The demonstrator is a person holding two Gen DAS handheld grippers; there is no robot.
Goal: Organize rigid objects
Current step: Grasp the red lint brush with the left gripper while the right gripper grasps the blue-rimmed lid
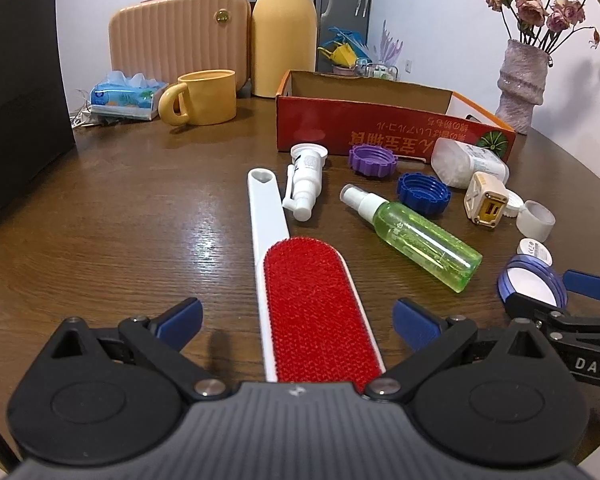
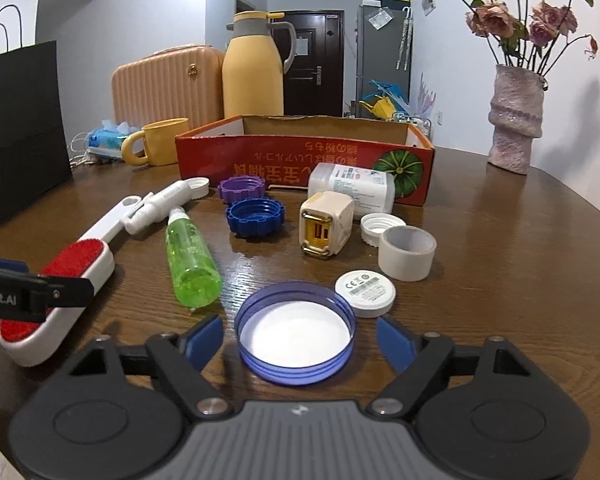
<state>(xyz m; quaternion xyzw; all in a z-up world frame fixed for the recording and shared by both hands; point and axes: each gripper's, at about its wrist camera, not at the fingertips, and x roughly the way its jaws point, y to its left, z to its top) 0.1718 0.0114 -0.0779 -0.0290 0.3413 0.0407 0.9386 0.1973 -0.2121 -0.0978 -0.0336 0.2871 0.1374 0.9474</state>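
Positioning at this moment sets up two pickups at once. Your left claw [image 1: 298, 314] stands wide apart, its pads straddling the red pad end of the lint brush [image 1: 318, 312] without touching it; the brush lies flat on the counter [image 1: 120, 220], handle pointing away from you, so a grip across its width is the natural approach. Your right claw [image 2: 300, 340] brackets the blue-rimmed lid [image 2: 296, 338], which lies rim-up just in front of it; a gap shows on each side between pad and rim, so nothing is clamped yet.

The likely destination is the red cardboard box [image 2: 300, 158] (open-topped, at the far side of the clutter).

Surroundings to note:
- The green spray bottle [image 2: 192, 264] lies on its side between brush and lid, close to both.
- A white round disc [image 2: 366, 292] sits just beside the lid's far right edge; judge it the item most likely to be nudged.
- Beyond lie a white tape roll [image 2: 408, 254], a cream charger block [image 2: 326, 222], a dark blue cap [image 2: 254, 218] and a purple cap [image 2: 242, 188].
- The two claws work near each other; keep their paths to the box apart.
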